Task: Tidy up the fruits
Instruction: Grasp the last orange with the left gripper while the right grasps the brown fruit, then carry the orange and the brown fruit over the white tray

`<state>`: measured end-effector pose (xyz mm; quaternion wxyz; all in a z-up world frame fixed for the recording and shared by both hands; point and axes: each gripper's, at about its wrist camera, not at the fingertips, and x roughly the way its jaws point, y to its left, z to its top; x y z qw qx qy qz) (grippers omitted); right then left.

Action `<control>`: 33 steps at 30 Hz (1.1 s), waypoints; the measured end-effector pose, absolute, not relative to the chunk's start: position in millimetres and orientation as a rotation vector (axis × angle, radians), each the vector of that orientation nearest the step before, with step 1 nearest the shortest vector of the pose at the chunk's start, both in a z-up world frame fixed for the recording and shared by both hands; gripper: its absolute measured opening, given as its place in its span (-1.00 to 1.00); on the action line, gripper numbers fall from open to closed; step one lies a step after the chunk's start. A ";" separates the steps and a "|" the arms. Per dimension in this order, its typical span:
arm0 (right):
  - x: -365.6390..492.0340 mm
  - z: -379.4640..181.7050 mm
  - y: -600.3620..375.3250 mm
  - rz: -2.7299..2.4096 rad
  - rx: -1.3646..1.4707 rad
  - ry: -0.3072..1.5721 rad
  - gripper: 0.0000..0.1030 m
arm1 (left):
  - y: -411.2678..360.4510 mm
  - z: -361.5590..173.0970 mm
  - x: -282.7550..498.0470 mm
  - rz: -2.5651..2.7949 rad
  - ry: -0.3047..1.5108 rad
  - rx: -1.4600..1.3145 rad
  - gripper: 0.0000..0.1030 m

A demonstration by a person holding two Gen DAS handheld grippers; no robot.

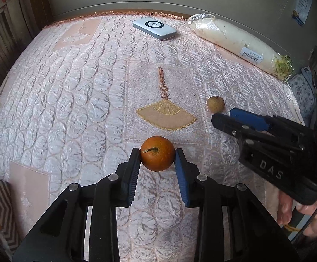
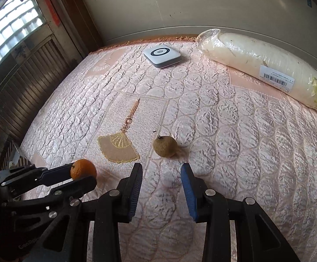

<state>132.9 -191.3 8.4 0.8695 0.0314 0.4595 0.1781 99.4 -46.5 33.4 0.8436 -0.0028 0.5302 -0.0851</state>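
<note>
My left gripper (image 1: 157, 154) is shut on a small orange (image 1: 157, 153) with a short stem, its pads touching both sides; whether the fruit rests on the pink quilted cloth (image 1: 71, 100) or is held just above it I cannot tell. The orange (image 2: 83, 169) also shows between the left fingers in the right wrist view. A small brownish-green round fruit (image 2: 165, 146) lies on the cloth just ahead of my right gripper (image 2: 161, 172), which is open and empty. In the left wrist view this fruit (image 1: 215, 104) sits just beyond the right gripper's fingertips (image 1: 218, 118).
A plastic-wrapped white radish (image 2: 256, 65) lies along the far right edge. A flat white device (image 2: 162, 57) sits at the far middle. A wall runs behind the cloth, a dark wooden slatted panel (image 2: 27, 87) stands to the left. An embroidered fan motif (image 2: 117, 148) marks the cloth's middle.
</note>
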 end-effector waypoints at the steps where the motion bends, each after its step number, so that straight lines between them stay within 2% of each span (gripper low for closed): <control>1: 137.8 7.4 -189.0 0.371 0.061 0.962 -0.32 | -43.2 34.0 97.2 -0.174 1.120 -0.006 -0.39; 4: 149.7 4.2 -183.1 0.378 0.050 0.967 -0.33 | -33.7 35.8 90.3 -0.151 1.121 -0.005 -0.39; 7: 156.0 2.0 -179.9 0.353 0.033 0.967 -0.52 | -24.5 38.3 84.5 -0.132 1.114 -0.008 -0.39; 18: 115.7 22.0 -169.7 0.376 0.039 0.948 -0.52 | 6.3 52.8 57.1 -0.081 1.100 -0.019 -0.39; 33: 35.3 50.0 -80.7 0.537 -0.025 0.930 -0.52 | 74.9 78.4 -6.7 0.043 1.045 -0.021 -0.39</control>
